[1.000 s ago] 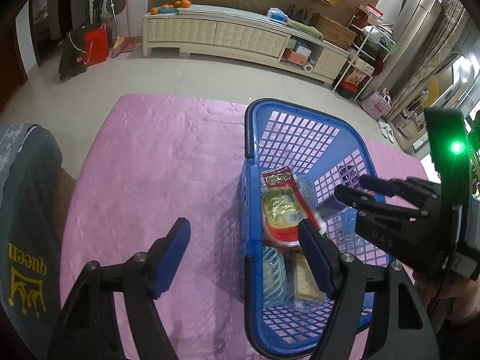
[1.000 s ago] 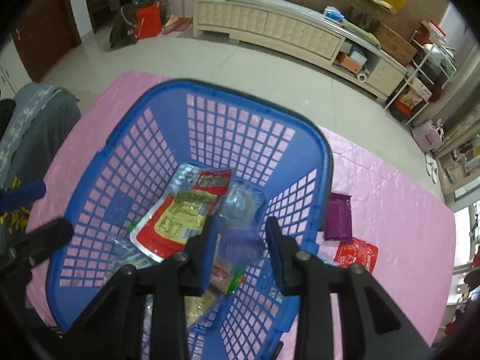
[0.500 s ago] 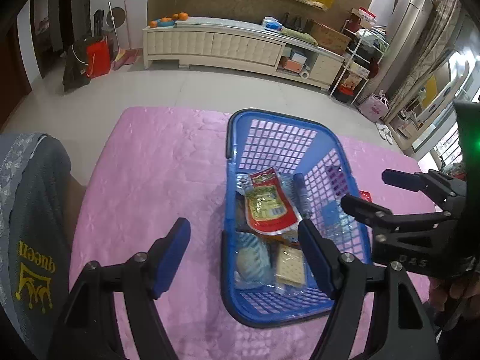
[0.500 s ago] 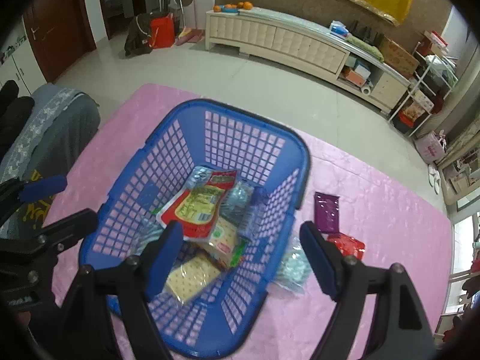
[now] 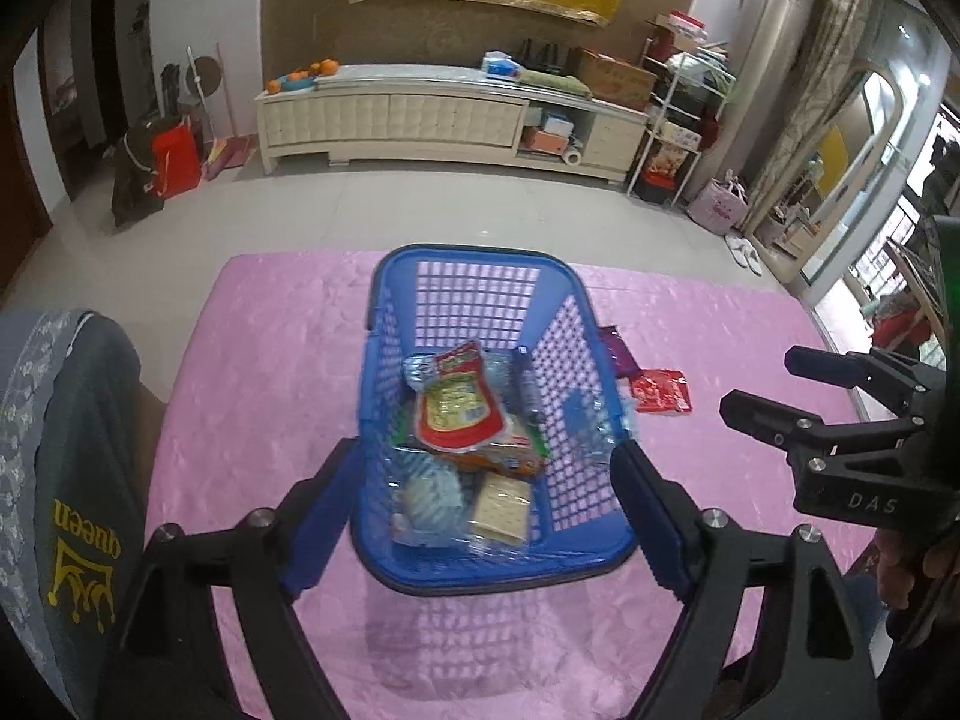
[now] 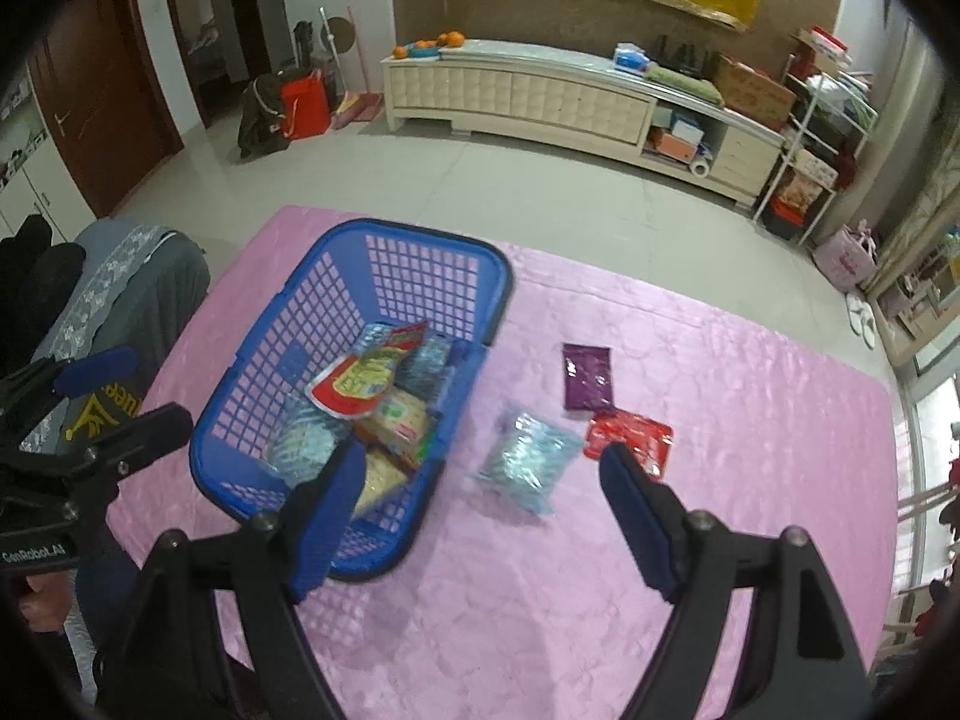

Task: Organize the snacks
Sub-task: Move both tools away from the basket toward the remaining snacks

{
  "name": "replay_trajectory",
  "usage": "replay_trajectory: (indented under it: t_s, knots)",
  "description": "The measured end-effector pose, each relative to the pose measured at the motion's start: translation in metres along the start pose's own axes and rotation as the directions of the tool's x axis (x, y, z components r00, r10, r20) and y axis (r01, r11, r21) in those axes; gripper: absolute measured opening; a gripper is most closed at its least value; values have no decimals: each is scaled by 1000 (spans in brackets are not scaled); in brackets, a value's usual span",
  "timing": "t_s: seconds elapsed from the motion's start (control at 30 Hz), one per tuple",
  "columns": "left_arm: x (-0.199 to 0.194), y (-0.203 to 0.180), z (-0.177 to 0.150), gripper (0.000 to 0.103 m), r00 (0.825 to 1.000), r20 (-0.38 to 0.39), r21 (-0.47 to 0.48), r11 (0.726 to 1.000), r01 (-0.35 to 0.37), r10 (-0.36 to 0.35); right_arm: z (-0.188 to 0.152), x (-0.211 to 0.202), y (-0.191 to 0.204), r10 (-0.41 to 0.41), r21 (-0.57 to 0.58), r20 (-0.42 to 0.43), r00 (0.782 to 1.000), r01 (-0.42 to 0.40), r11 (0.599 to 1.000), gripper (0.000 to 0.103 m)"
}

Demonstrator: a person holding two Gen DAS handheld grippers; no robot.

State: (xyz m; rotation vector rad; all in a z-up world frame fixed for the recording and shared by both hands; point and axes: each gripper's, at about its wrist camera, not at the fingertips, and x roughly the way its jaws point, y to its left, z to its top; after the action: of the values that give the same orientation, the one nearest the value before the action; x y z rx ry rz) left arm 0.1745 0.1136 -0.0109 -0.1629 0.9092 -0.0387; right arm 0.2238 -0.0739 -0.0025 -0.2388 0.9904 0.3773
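A blue mesh basket [image 5: 474,258] stands on the pink cloth and holds several snacks, among them a red-and-yellow packet [image 5: 456,414] and a cracker packet [image 5: 501,507]. My left gripper [image 5: 483,453] hovers above the basket's near end, its jaws opening with nothing between them. My right gripper [image 6: 483,456] is open and empty, above the cloth just right of the basket [image 6: 420,234]. Beyond it, outside the basket, lie a clear blue packet [image 6: 525,462], a purple packet [image 6: 588,375] and a red packet [image 6: 630,438].
The pink cloth [image 6: 750,420] covers the table as far as the tiled floor. A person's grey sleeve [image 5: 72,450] with yellow print is at the left edge. A long cream cabinet [image 6: 540,96] and shelves stand far behind.
Both grippers have risen and drawn back from the basket. The right jaws, shut on a small bluish packet over the basket a second ago, now stand wide and empty. The left jaws have widened.
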Motion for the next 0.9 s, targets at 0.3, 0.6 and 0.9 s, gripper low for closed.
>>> replay_trajectory:
  t_s: [0.3, 0.6, 0.9]
  knots:
    - [2, -53, 0, 82, 1000, -9, 68, 998, 9, -9, -27, -25, -43, -16, 51, 29, 999, 15, 999, 84]
    - [25, -108, -1, 82, 999, -36, 126, 992, -2, 6, -50, -31, -90, -10, 95, 43, 999, 6, 995, 84]
    - [58, -144, -2, 82, 997, -66, 130, 991, -34, 43, -72, -15, -140, 20, 144, 38, 999, -25, 989, 84]
